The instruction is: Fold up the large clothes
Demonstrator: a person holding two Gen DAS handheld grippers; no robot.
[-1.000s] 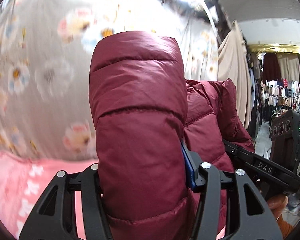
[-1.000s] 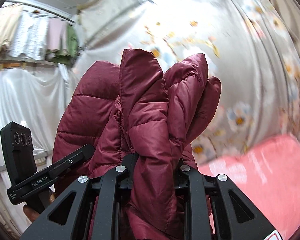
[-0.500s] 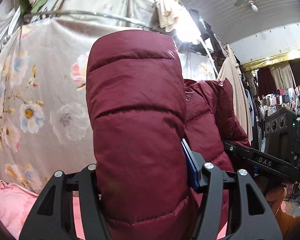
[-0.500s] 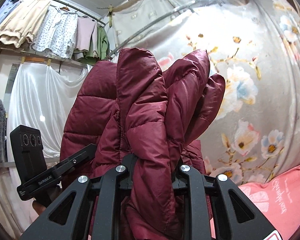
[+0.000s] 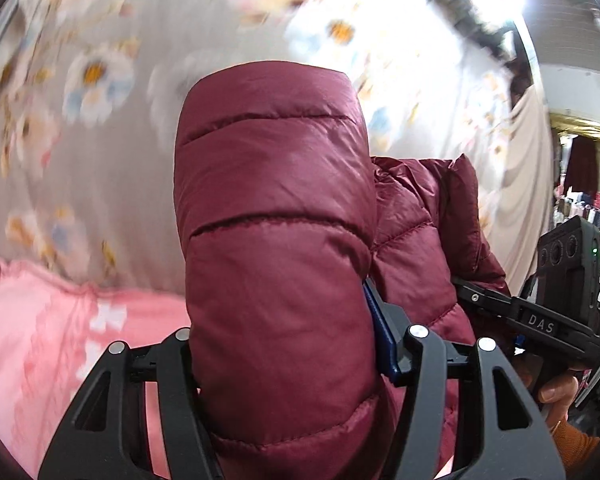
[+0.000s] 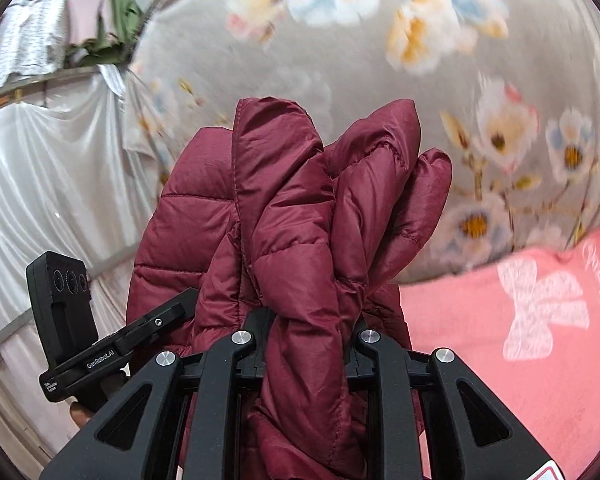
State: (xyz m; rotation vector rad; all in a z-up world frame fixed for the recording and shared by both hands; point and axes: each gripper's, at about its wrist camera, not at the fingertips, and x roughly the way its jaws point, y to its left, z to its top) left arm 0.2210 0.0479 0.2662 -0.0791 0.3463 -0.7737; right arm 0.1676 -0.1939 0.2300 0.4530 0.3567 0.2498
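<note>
Between the jaws of the left gripper [image 5: 284,344], a thick quilted fold of the maroon puffer jacket [image 5: 276,216] is pinched; the right gripper [image 6: 308,328] clamps a bunched fold of the same jacket [image 6: 300,208]. Both views have tilted downward since half a second ago: the pink bedspread [image 5: 40,340] now fills 8 o'clock on the left and 4 o'clock [image 6: 540,340] on the right. This indicates the airborne jacket is being lowered for laying out.
</note>
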